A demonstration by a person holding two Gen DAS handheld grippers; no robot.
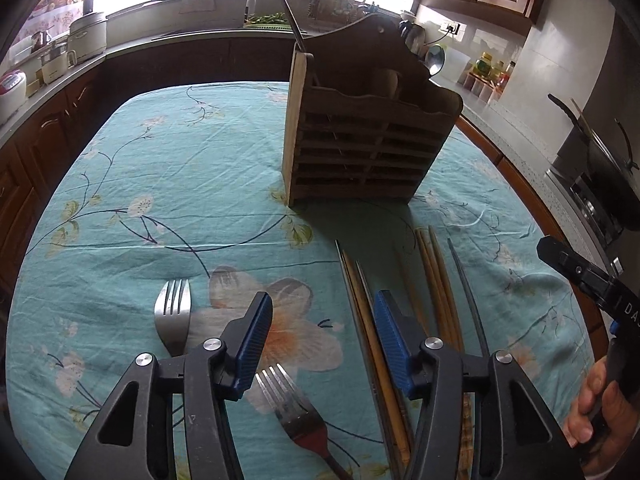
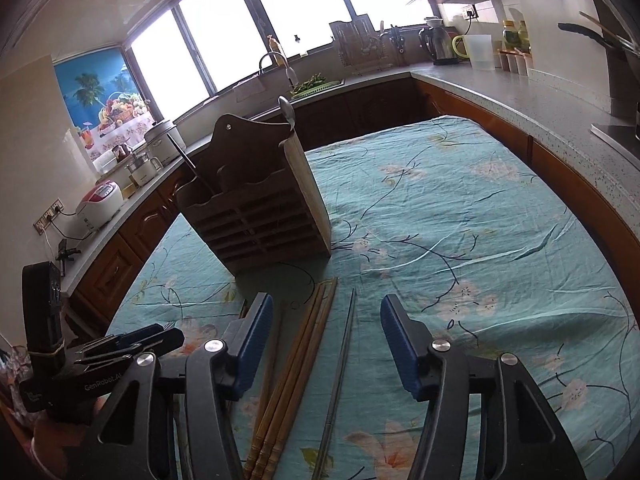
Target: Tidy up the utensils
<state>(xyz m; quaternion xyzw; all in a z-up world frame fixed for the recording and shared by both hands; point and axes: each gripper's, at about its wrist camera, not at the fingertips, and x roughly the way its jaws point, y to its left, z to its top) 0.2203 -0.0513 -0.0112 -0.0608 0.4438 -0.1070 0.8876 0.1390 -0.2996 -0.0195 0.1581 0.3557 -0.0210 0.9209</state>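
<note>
A wooden utensil holder [image 1: 368,140] stands on the teal flowered tablecloth [image 1: 180,168], with a dark utensil handle [image 1: 289,12] and a spoon [image 1: 435,58] sticking out of it. It also shows in the right wrist view [image 2: 260,208]. My left gripper [image 1: 322,344] is open and empty above the cloth. One fork [image 1: 173,314] lies to its left, another fork [image 1: 296,412] between its fingers. Wooden chopsticks [image 1: 376,344] and metal chopsticks [image 1: 466,280] lie to the right. My right gripper [image 2: 326,344] is open over wooden chopsticks [image 2: 300,360] and a metal chopstick [image 2: 340,376].
Kitchen counters [image 2: 520,92] wrap around the table, with a sink [image 2: 316,82], a kettle [image 2: 438,44], jars and rice cookers [image 1: 86,36]. A wok on the stove [image 1: 600,168] stands at the right. The other handheld gripper [image 2: 100,364] shows at the left of the right wrist view.
</note>
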